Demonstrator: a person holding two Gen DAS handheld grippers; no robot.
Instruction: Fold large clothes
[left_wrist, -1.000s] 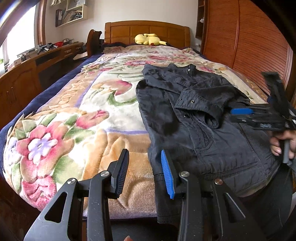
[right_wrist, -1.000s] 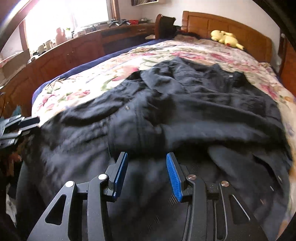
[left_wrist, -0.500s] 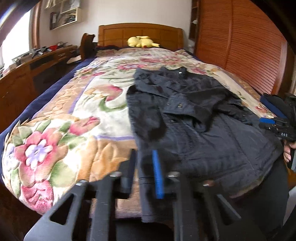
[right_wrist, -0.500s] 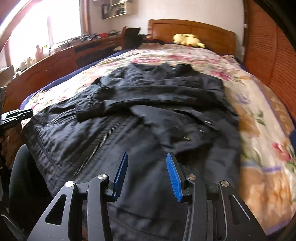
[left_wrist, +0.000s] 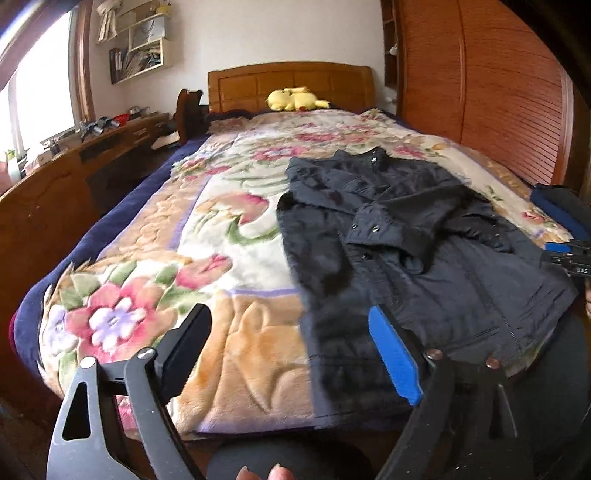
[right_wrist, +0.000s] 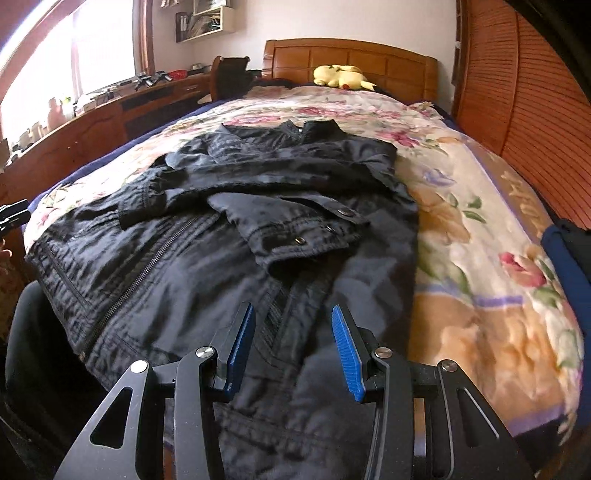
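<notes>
Black jacket (right_wrist: 236, 236) lies center-frame on the floral blanket (left_wrist: 221, 266), sleeves crossed on its chest. Left gripper (left_wrist: 295, 354) and right gripper (right_wrist: 291, 347) both spread wide, holding nothing — next, grab hem corners evenly (avoid the zipper), fold twd collar.

You have daylight entering from the window (right_wrist: 92, 55), which is overexposed to white glare. Both views show strong fisheye bending and dark vignetted corners. The near edge of the jacket (left_wrist: 332, 295) is blurred.
</notes>
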